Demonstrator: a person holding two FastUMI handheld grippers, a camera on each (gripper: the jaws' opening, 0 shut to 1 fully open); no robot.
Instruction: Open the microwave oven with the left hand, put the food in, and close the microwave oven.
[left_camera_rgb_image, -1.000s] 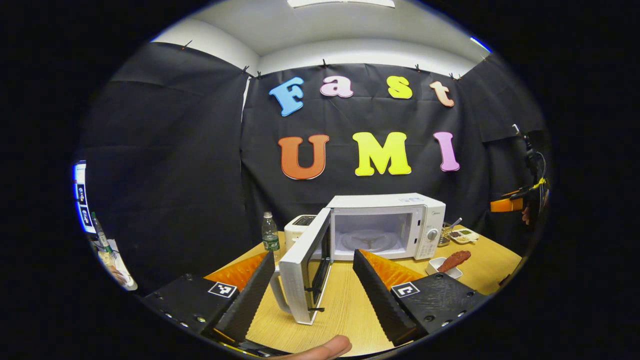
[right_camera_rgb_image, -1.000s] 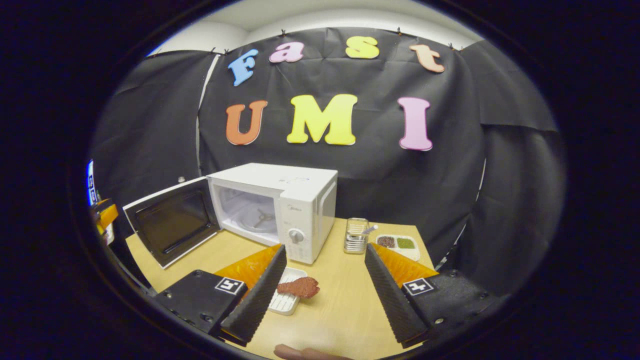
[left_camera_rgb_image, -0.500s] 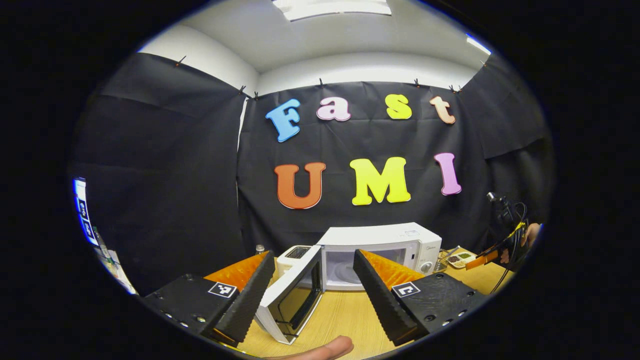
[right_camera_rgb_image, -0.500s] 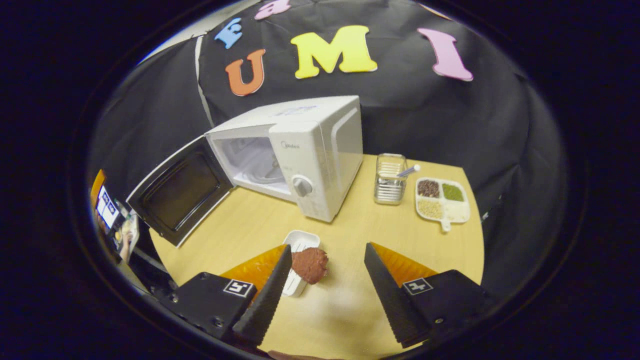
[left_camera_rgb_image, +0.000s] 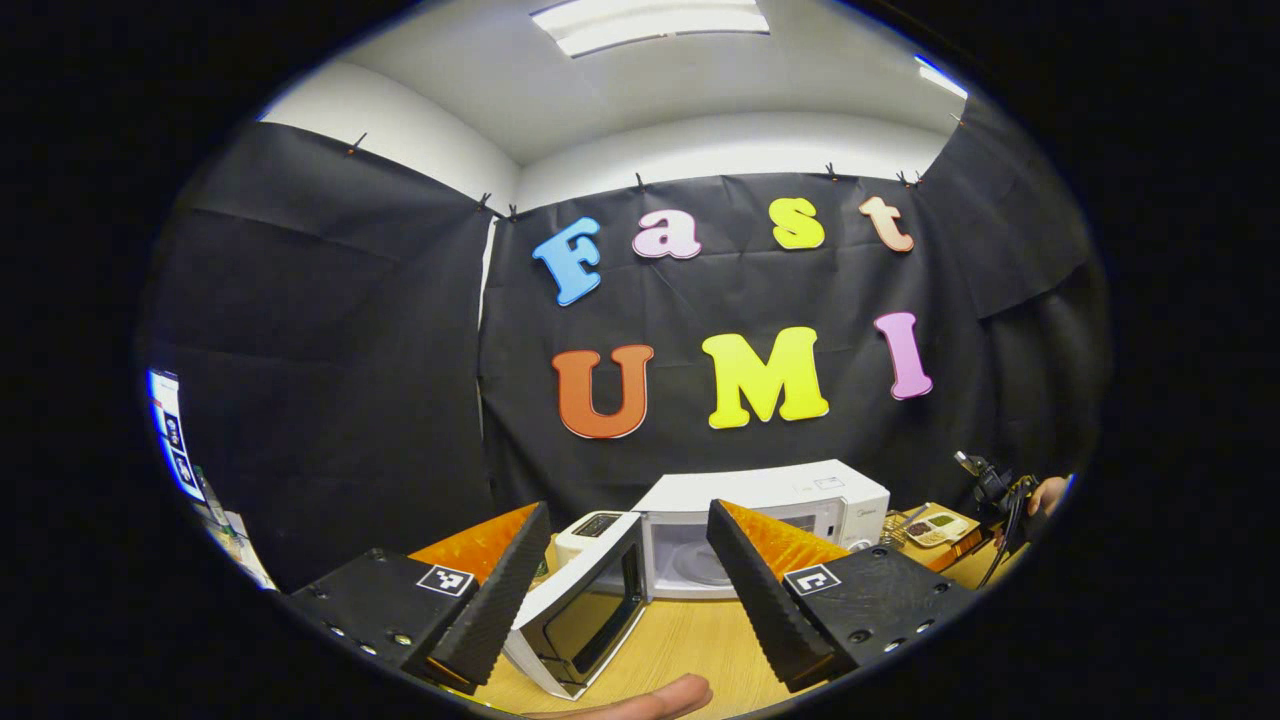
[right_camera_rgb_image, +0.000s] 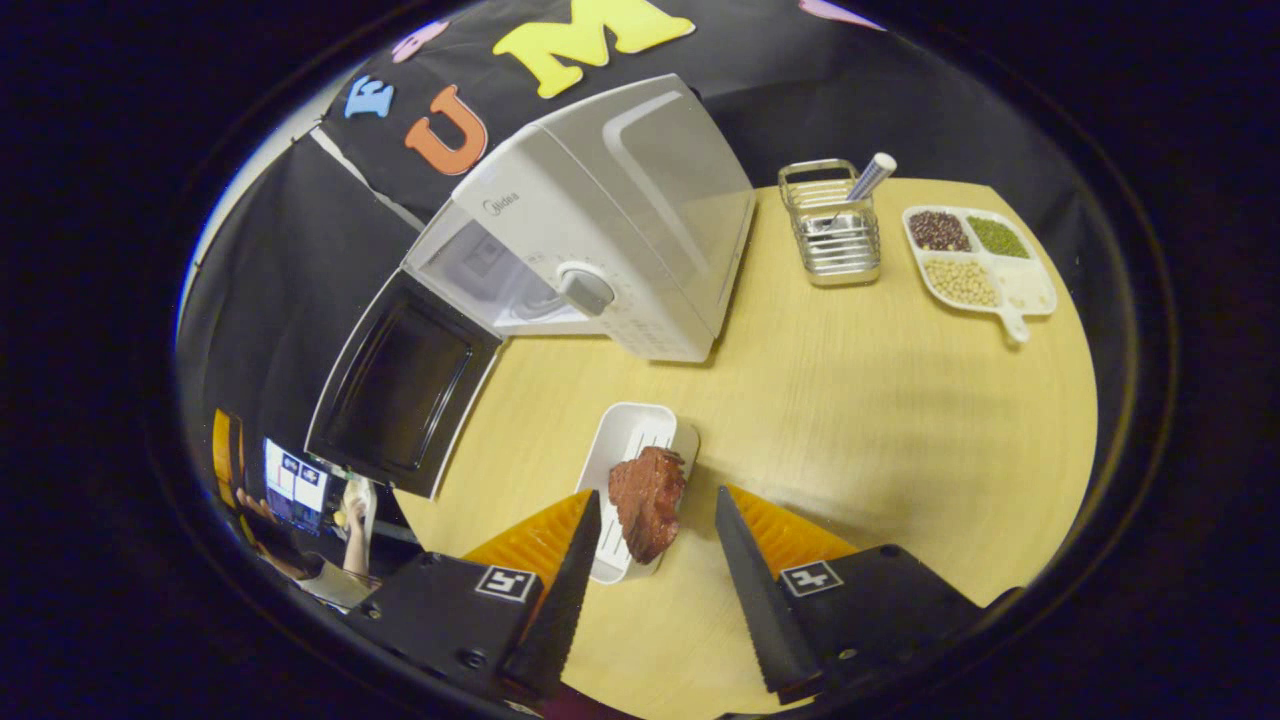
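Observation:
The white microwave (right_camera_rgb_image: 610, 220) stands on the wooden table (right_camera_rgb_image: 880, 400) with its door (right_camera_rgb_image: 405, 385) swung wide open. In the left gripper view the microwave (left_camera_rgb_image: 790, 495) and its open door (left_camera_rgb_image: 580, 615) lie beyond my left gripper (left_camera_rgb_image: 625, 580), which is open and holds nothing. A brown piece of food (right_camera_rgb_image: 645, 500) lies on a small white dish (right_camera_rgb_image: 625, 455). My right gripper (right_camera_rgb_image: 650, 570) hovers over it, open, with the food's near end between the fingers, which stand apart from it.
A wire holder (right_camera_rgb_image: 830, 225) with a utensil and a white divided tray of beans (right_camera_rgb_image: 975, 260) sit at the far right of the table. A white toaster (left_camera_rgb_image: 590, 530) stands left of the microwave. The other hand with its gripper (left_camera_rgb_image: 1010, 500) appears at right.
My right gripper has dropped down and forward over the food, which now sits between its fingers. My left gripper has pulled back and tilted up, away from the open door.

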